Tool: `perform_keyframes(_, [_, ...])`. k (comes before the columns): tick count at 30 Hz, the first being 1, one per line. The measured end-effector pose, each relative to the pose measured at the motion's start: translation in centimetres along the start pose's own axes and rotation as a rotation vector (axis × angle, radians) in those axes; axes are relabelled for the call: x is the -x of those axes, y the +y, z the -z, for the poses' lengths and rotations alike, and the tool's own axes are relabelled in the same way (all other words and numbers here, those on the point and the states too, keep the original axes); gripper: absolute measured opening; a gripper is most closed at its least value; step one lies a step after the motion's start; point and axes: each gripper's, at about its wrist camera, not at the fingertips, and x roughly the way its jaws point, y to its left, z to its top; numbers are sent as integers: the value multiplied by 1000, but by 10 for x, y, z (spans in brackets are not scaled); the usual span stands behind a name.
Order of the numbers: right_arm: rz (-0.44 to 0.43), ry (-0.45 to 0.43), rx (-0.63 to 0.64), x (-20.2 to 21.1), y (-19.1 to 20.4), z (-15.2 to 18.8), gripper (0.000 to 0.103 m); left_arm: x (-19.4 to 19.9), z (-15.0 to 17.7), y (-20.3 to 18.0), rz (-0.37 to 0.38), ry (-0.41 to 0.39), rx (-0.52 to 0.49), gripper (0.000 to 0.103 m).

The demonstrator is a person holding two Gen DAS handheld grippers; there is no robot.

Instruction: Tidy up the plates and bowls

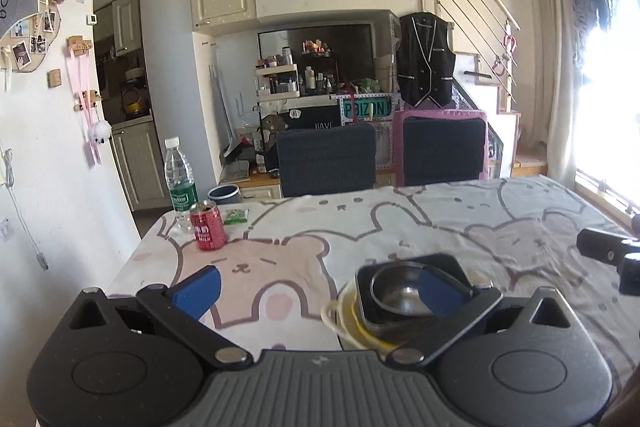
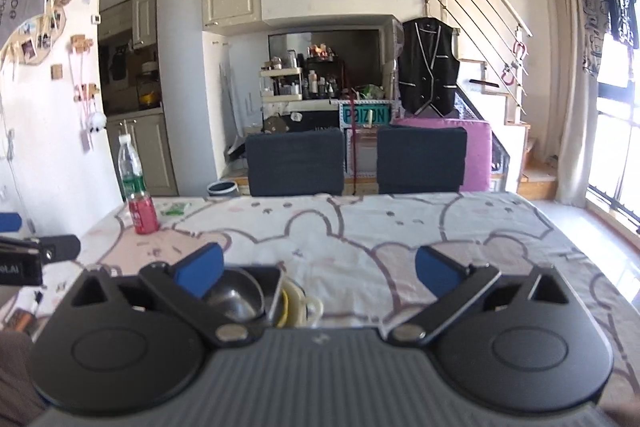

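Note:
A stack of dishes stands near the table's front edge: a steel bowl (image 1: 400, 291) inside a square black dish (image 1: 412, 307), on a yellow plate and a cream dish with a handle (image 1: 340, 319). My left gripper (image 1: 320, 287) is open, with its right blue pad in front of the stack and nothing held. In the right wrist view the same steel bowl (image 2: 236, 297) and cream dish (image 2: 304, 307) lie behind the left finger of my right gripper (image 2: 320, 267), which is open and holds nothing.
A red can (image 1: 207, 225), a clear water bottle (image 1: 180, 179) and a small green packet (image 1: 236, 215) stand at the table's far left corner. Two dark chairs (image 1: 328, 159) face the far edge. The bear-print tablecloth (image 1: 460, 223) covers the table.

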Motion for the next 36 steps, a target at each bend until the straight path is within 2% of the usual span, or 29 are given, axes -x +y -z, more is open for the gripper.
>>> perform_keyframes(4, [17,19,21,10,5,16,103,6,15,-1,-6,37,-10,103])
perform_keyframes(10, [39,39,63,22,13,34,103,10,38,4,11,114,28,103])
perform_keyframes(14, [35,53,82,28,17,42,103,13,47,4,-6,121,22,103])
perform_keyframes(24, [40,52,72,34,12,47,103,20,61,0,28,142,34,103])
perform_keyframes(36, [50,63,90,34,14,53,103,21,60,2,14,144,55,103])
